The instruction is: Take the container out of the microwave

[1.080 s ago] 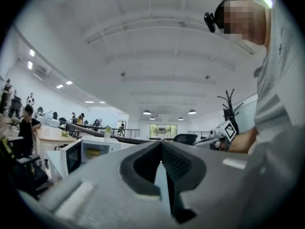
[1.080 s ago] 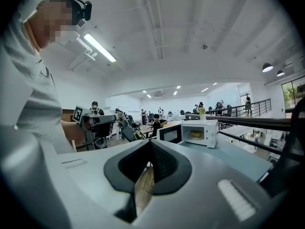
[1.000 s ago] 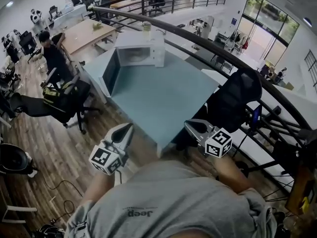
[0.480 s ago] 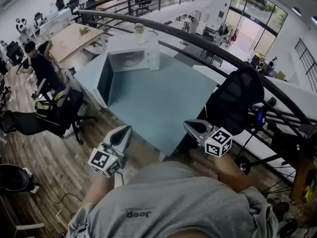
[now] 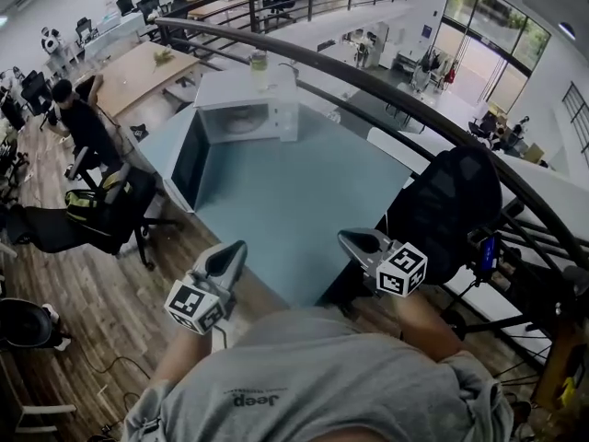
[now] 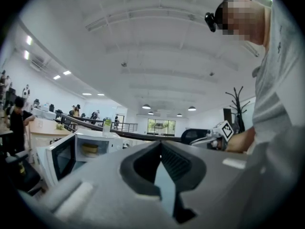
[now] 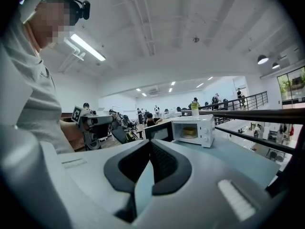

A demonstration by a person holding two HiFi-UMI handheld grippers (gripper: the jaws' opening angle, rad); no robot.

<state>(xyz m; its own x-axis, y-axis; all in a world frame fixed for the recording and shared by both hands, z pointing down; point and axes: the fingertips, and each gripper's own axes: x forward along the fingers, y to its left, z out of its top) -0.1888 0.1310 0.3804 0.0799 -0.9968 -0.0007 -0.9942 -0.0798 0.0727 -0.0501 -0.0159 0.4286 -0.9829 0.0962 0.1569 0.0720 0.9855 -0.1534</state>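
The white microwave (image 5: 247, 109) stands at the far end of the teal table (image 5: 294, 201), its door (image 5: 190, 159) swung open to the left. A yellowish container (image 6: 89, 149) sits inside the microwave (image 6: 102, 144), and the container (image 7: 189, 132) shows in the right gripper view too. A bottle (image 5: 259, 61) stands on top. My left gripper (image 5: 232, 250) and right gripper (image 5: 350, 238) hang shut and empty at the table's near edge, far from the microwave. Each points level toward it.
A black office chair (image 5: 446, 201) stands against the table's right side. A dark curved railing (image 5: 414, 109) runs behind the table. At the left are a seated person (image 5: 78, 118) and another black chair (image 5: 101, 215) on the wooden floor.
Both grippers have come forward together toward the table's near edge, and the table and microwave now look closer. Both stay shut.
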